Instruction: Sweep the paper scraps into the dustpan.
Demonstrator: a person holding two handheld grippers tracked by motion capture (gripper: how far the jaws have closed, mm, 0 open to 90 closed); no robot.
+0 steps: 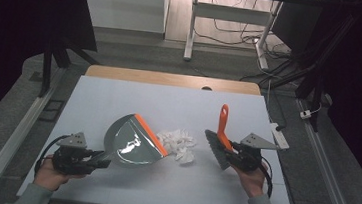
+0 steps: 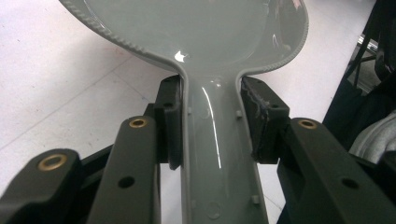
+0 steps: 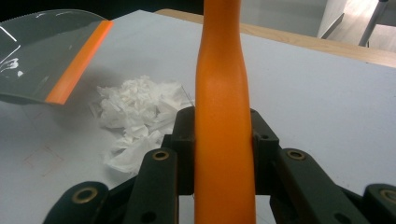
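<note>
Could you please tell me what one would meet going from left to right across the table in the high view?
Left gripper → grey dustpan with its orange lip → heap of crumpled white paper → brush with orange handle → right gripper.

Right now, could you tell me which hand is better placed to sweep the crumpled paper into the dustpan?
The right. Its gripper is shut on the brush, bristles just beside the crumpled paper. The left gripper holds the dustpan, its orange lip facing the paper.
</note>
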